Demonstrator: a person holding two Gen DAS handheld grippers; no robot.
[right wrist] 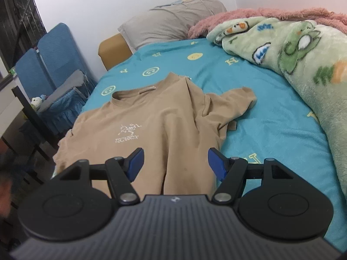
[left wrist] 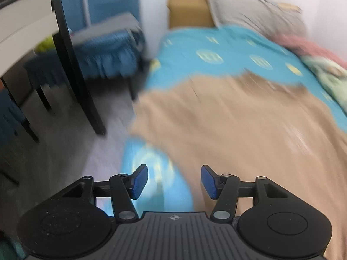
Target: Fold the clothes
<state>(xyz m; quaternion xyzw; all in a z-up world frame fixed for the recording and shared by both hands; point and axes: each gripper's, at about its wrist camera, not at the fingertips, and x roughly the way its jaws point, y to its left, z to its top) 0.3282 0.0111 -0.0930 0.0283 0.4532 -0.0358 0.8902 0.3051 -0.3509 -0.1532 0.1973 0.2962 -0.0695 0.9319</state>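
Note:
A tan T-shirt with a white chest logo lies front up on the blue bed sheet, collar toward the pillow, its right sleeve crumpled. The right gripper is open and empty, held just above the shirt's lower hem. The left wrist view is motion-blurred. There the shirt spreads over the bed's left edge. The left gripper is open and empty, above the bed's near left corner beside the shirt's edge.
A grey pillow and a tan headboard block are at the bed's head. A green cartoon blanket and a pink one lie along the right side. Blue chairs and a dark table leg stand left of the bed.

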